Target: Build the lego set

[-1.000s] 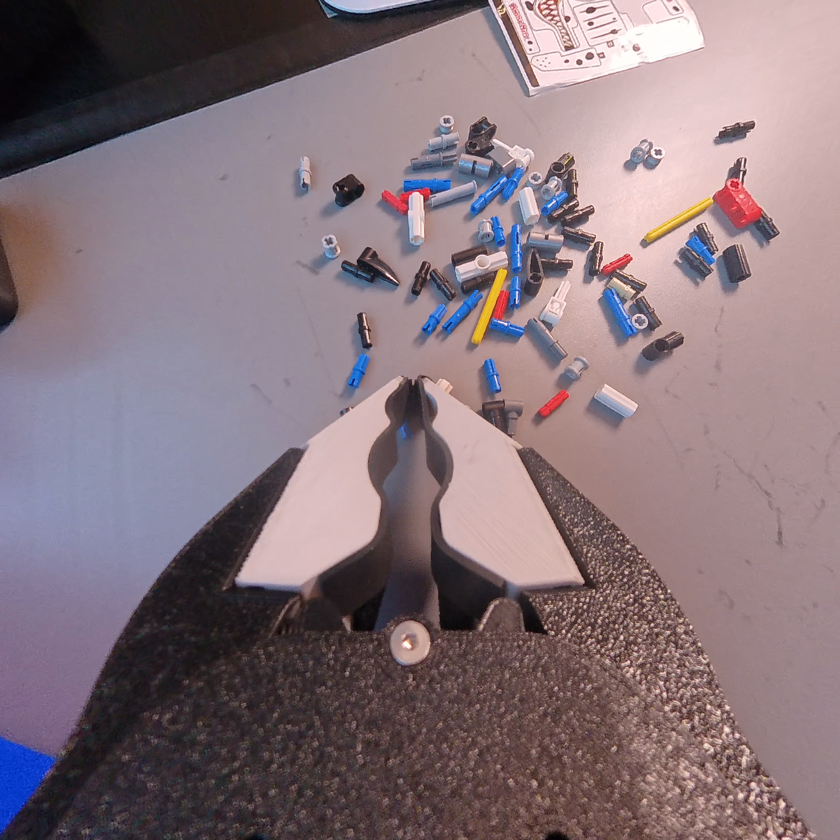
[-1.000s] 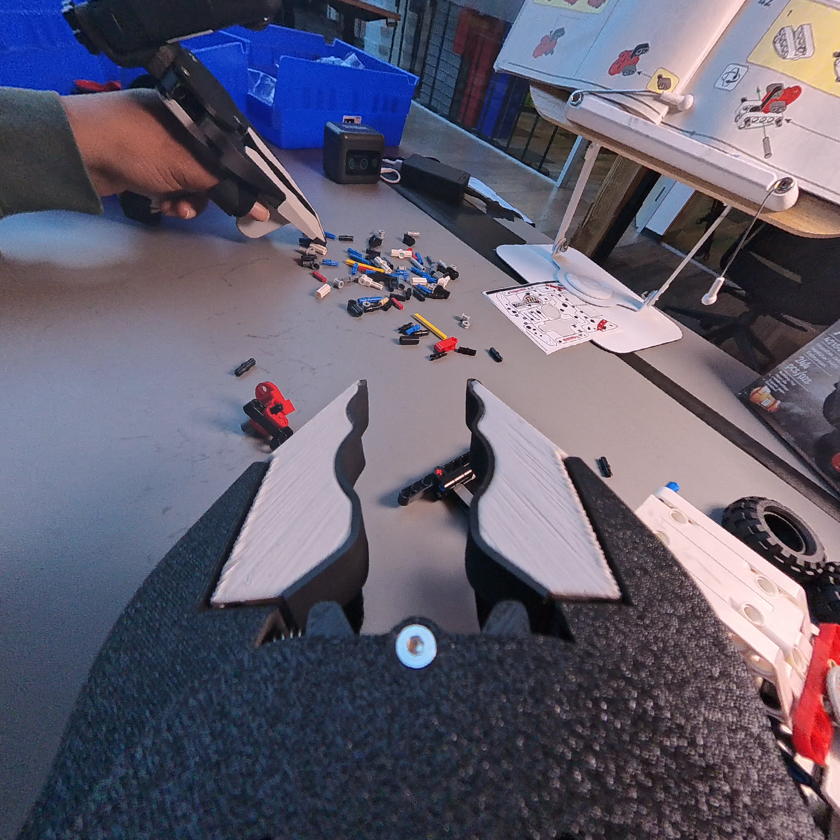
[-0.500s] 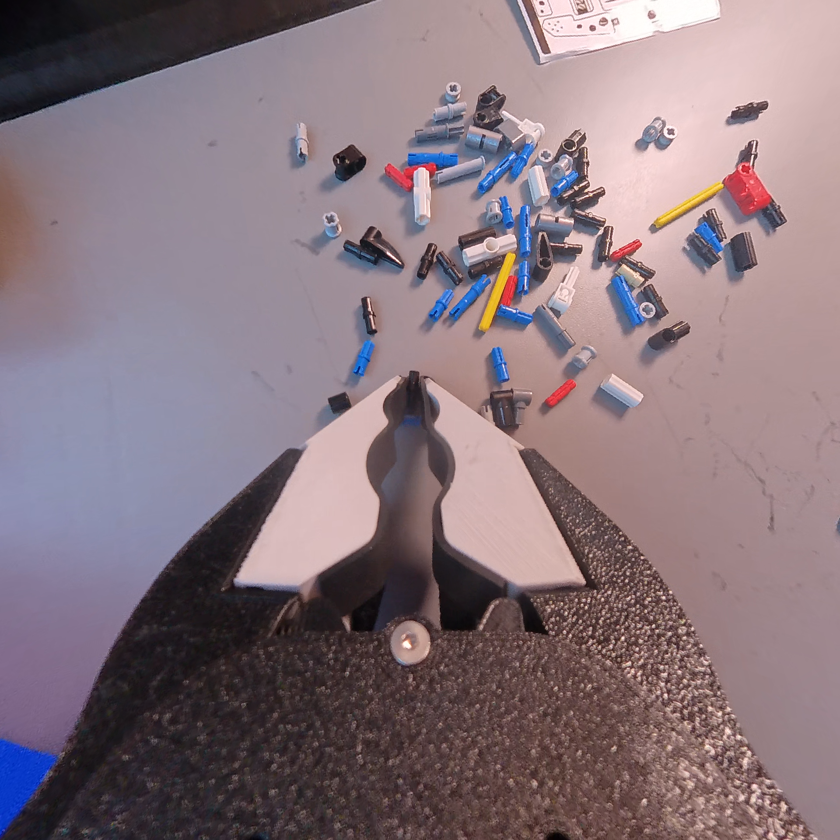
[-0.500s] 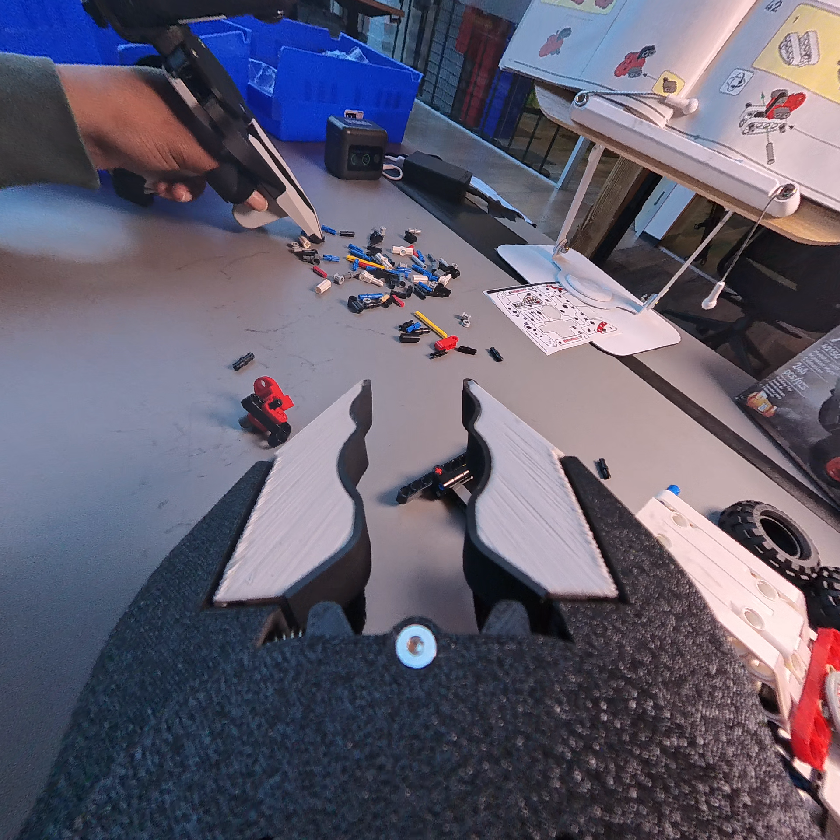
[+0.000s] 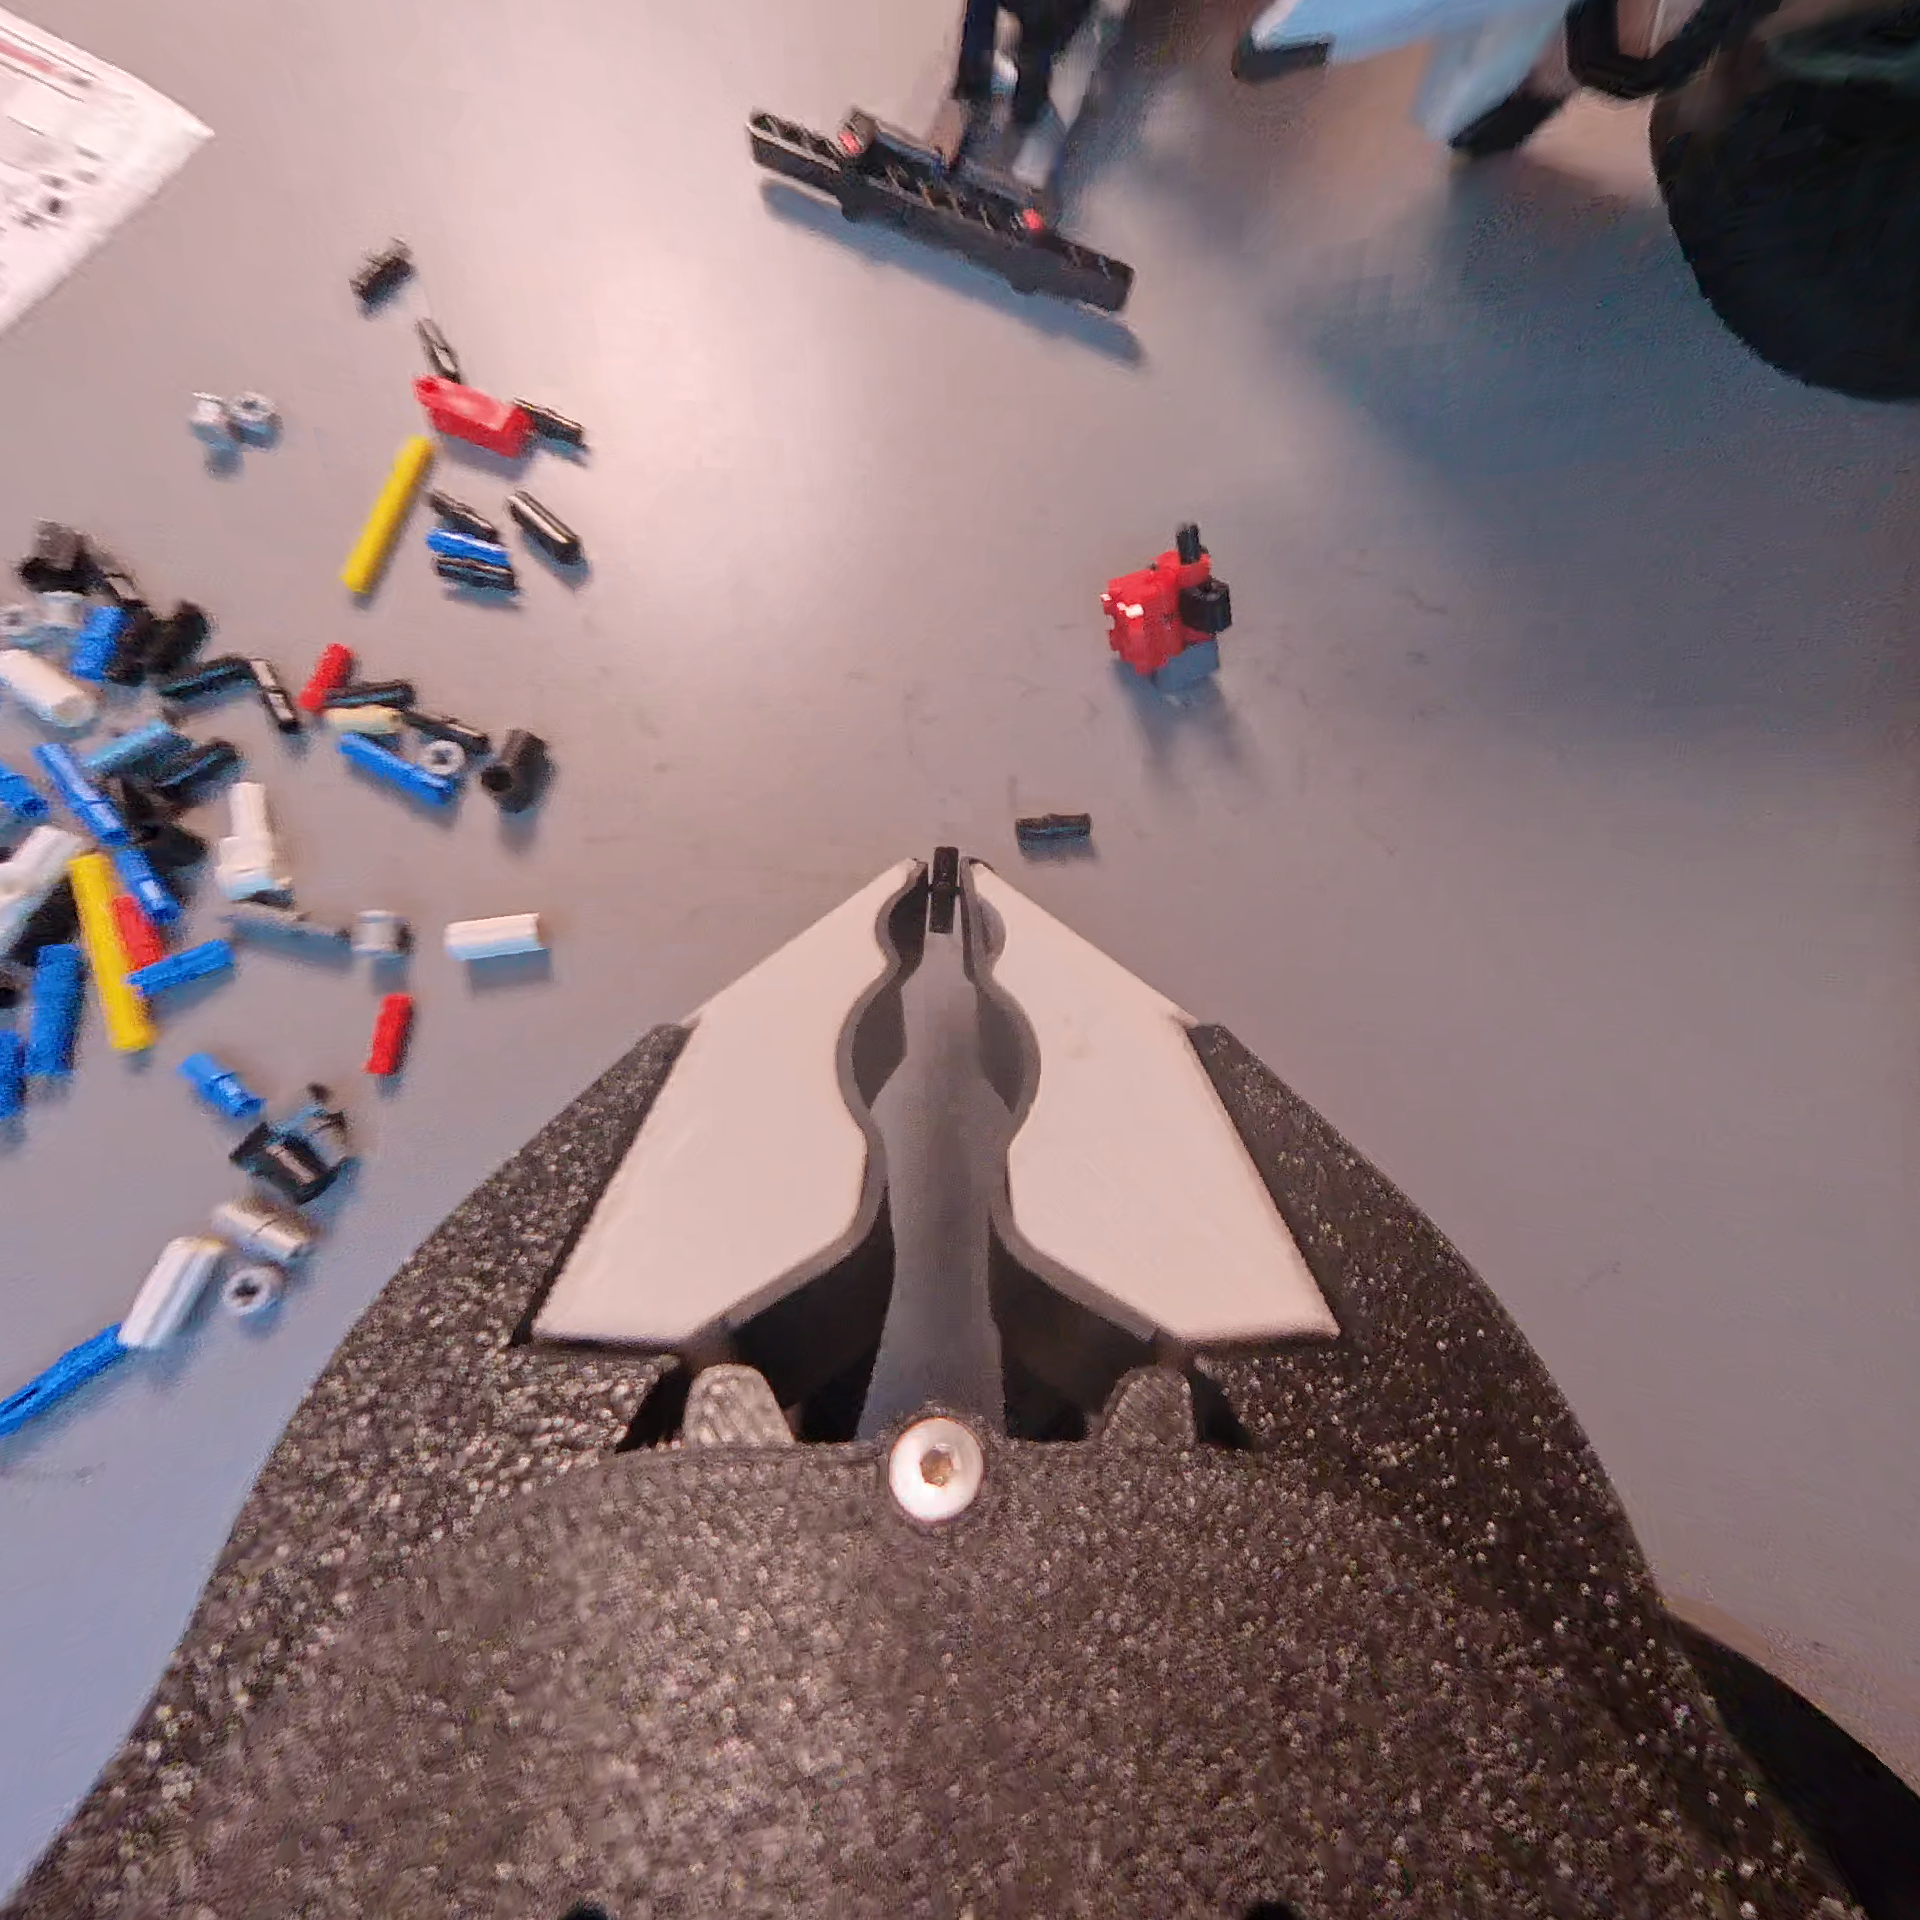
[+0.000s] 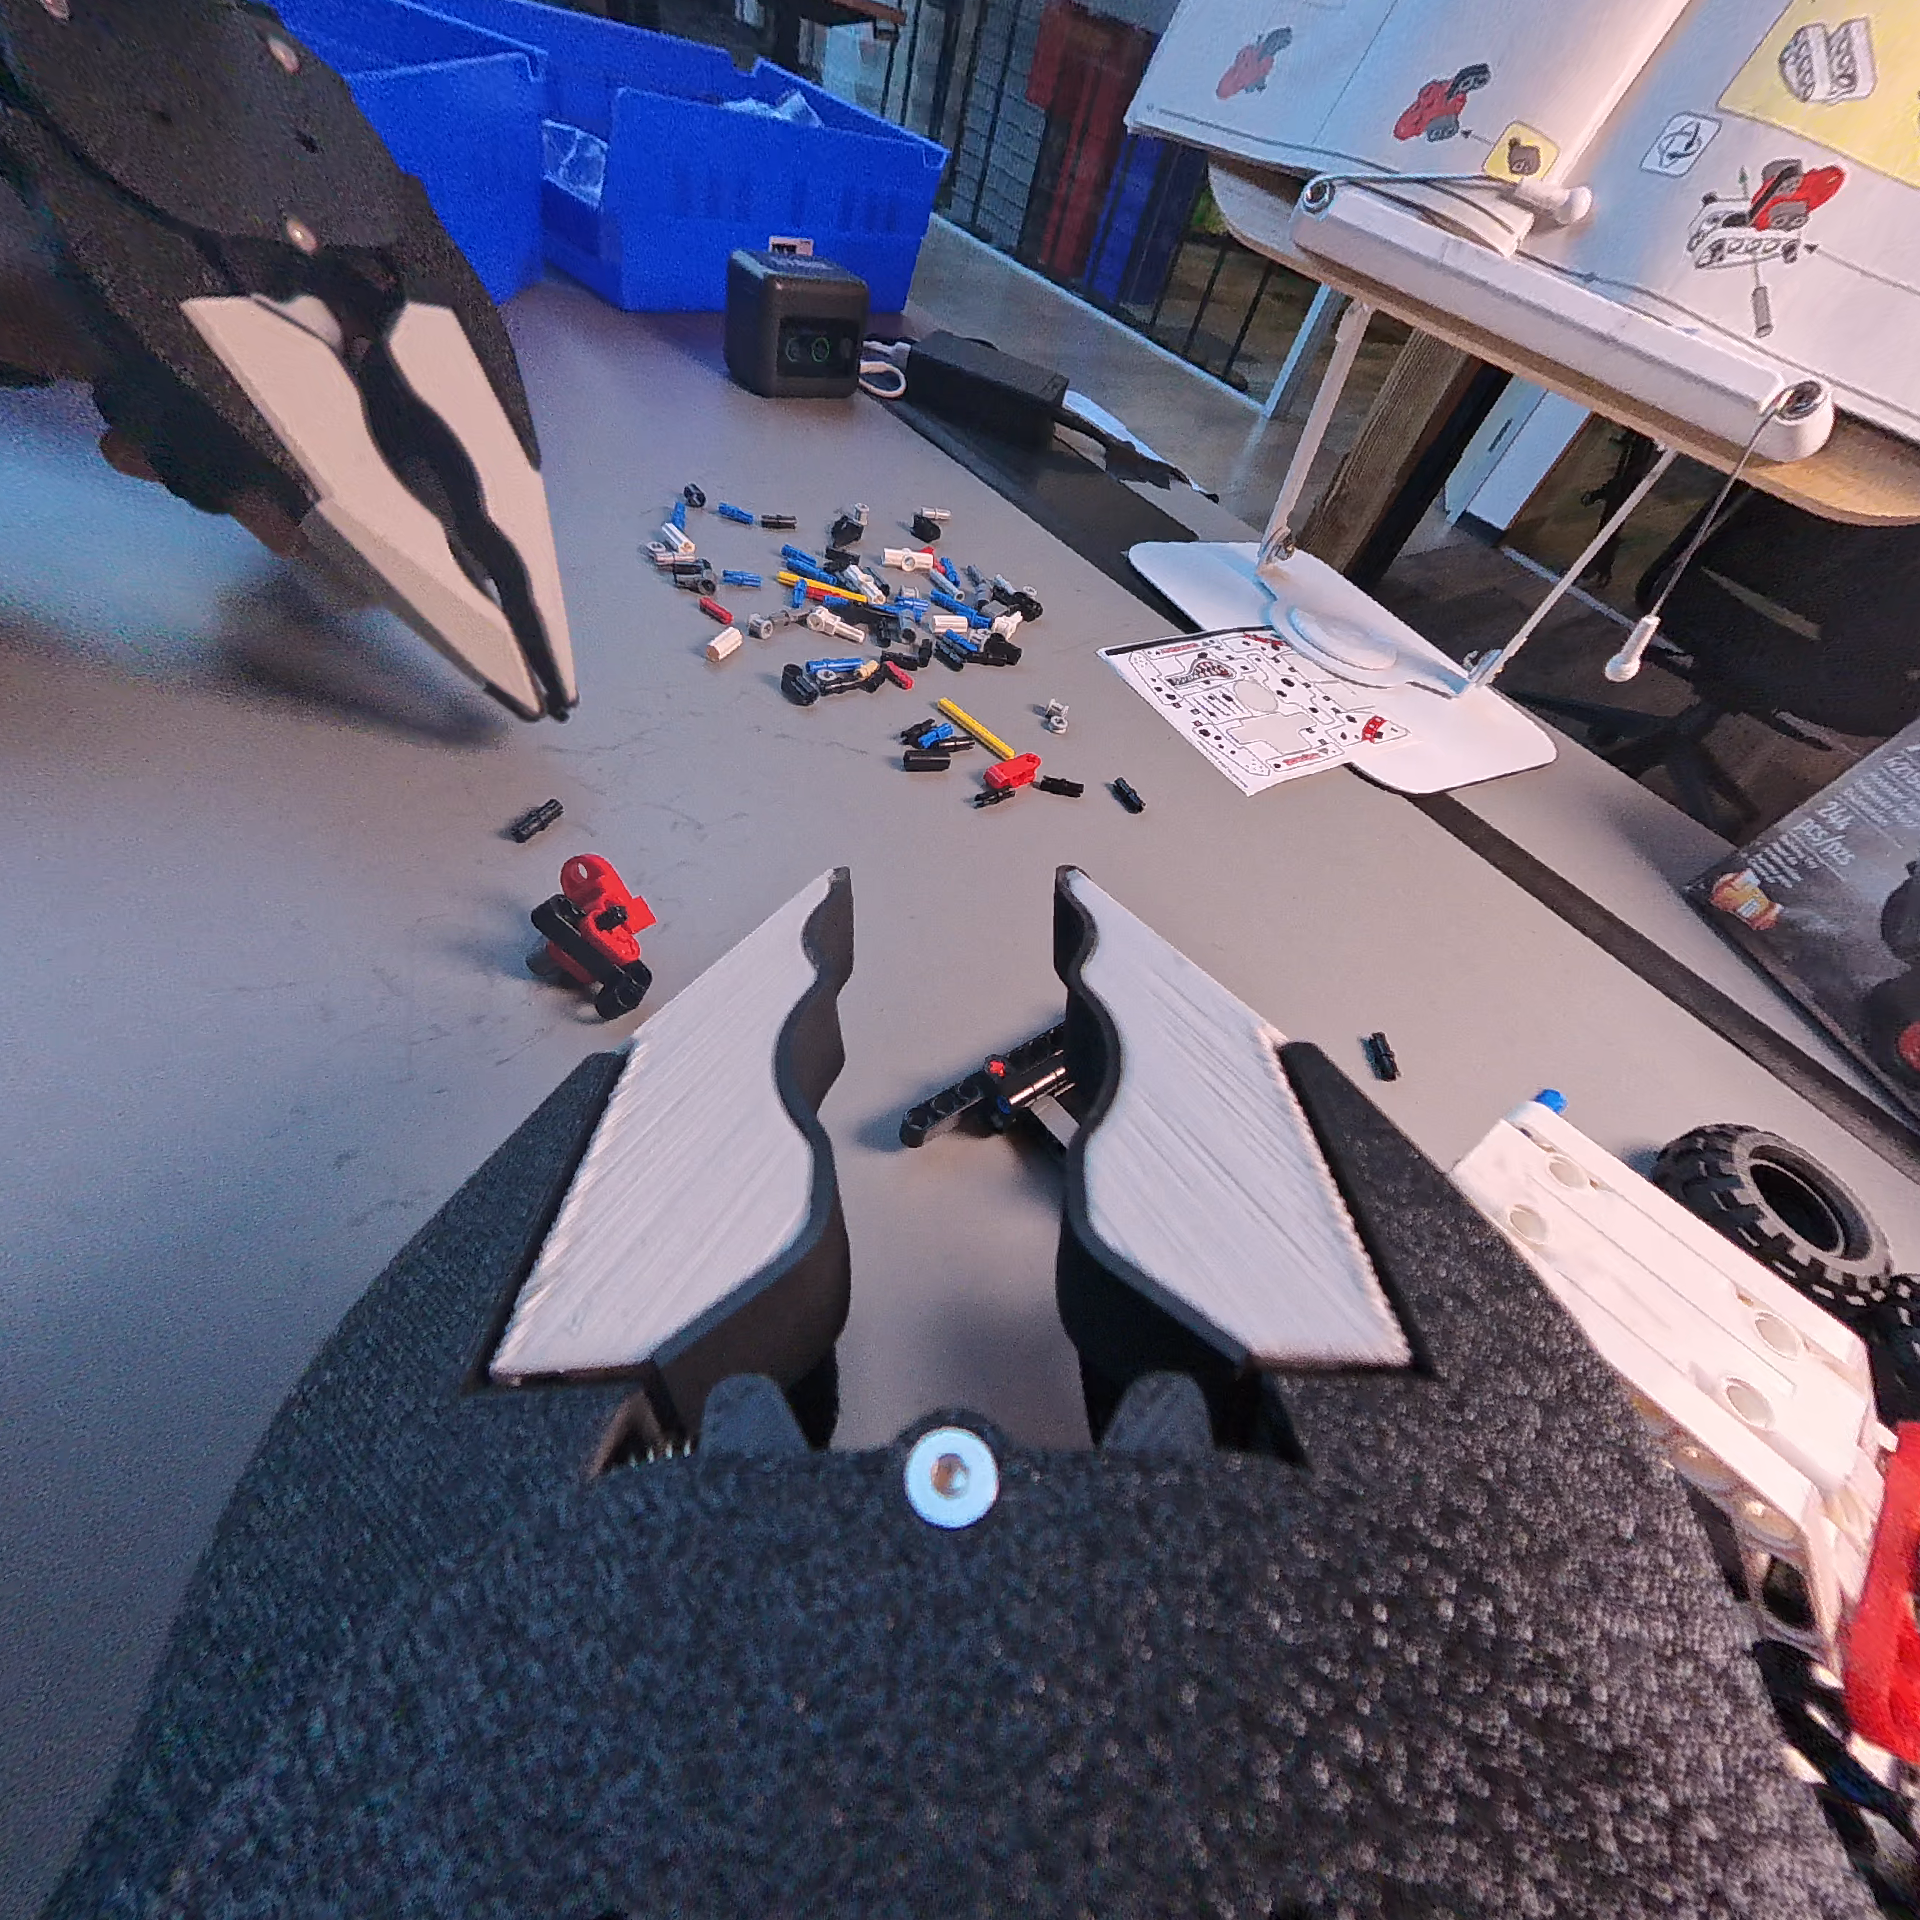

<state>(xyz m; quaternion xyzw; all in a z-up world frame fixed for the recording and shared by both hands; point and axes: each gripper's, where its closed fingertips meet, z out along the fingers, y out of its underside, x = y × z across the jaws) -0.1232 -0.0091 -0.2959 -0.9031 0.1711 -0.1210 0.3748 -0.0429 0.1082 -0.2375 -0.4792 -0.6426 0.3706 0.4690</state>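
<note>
- Left wrist view: the left tool (image 5: 943, 869) is clenched on a small black pin (image 5: 943, 883), which stands up between its tips above the grey tabletop (image 5: 1455, 935).
- Another black pin (image 5: 1052, 828) lies on the tabletop just beyond the tips, to the right.
- Farther right sits a small red-and-black assembly (image 5: 1164, 618).
- At the far side lies a long black beam assembly (image 5: 940, 213), with a blurred black tyre (image 5: 1808, 208) at the far right.
- A scatter of loose pins (image 5: 156, 810), blue, black, red, yellow and light grey, fills the left side; a sticker sheet (image 5: 73, 156) shows at the far left corner.
- Right wrist view: the right tool (image 6: 953, 883) is released, its fingers apart and holding nothing, low over the tabletop.
- The black beam assembly (image 6: 987, 1091) lies between its fingers, against the right one.
- The left tool (image 6: 551, 712) hangs at the far left, tips together above the tabletop.
- The red-and-black assembly (image 6: 592, 935) sits left of the right tool; a white-and-red model (image 6: 1662, 1330) and a tyre (image 6: 1777, 1205) are at near right.
- Blue bins (image 6: 665, 156) and a book stand (image 6: 1351, 623) are far off.
</note>
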